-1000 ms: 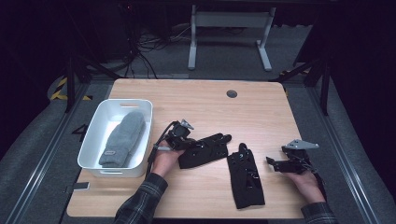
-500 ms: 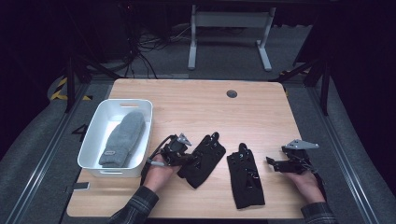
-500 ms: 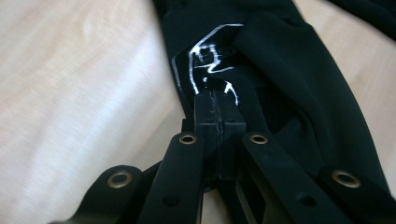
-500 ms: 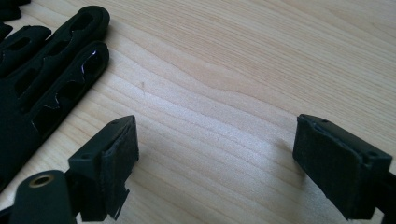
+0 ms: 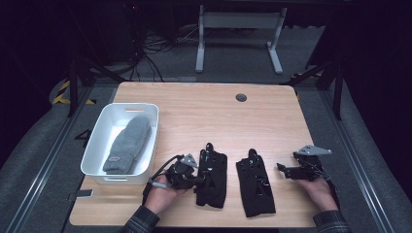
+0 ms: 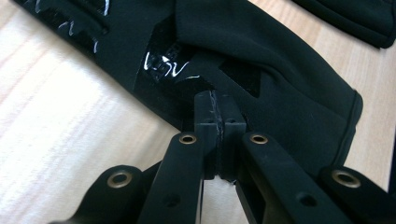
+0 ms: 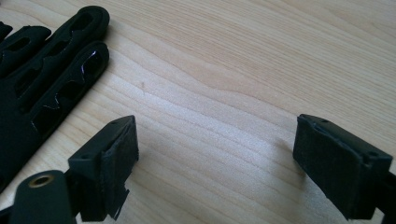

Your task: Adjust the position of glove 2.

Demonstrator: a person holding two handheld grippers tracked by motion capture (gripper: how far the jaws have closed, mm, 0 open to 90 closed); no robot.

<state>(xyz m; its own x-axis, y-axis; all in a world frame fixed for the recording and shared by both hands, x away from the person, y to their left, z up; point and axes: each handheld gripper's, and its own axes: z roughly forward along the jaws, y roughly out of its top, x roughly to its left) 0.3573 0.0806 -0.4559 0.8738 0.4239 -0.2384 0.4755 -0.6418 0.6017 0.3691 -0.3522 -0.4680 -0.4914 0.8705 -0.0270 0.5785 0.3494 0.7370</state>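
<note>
black glove point(image 5: 212, 175) — flat, shiny-patched

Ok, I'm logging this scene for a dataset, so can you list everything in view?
Table: one, light wood, centre of the high view.
Bin: one, white, on the table's left.
Mitten: one, grey, lying inside the bin.
Left glove: one, black, near edge, pinched at its edge.
Right glove: one, black, flat on the table beside it.
Grommet: one, dark, far side of the table.
Stand: one, grey metal, on the floor behind.
Left claw: black, shut on the left glove.
Right claw: black, open above bare wood.
</note>
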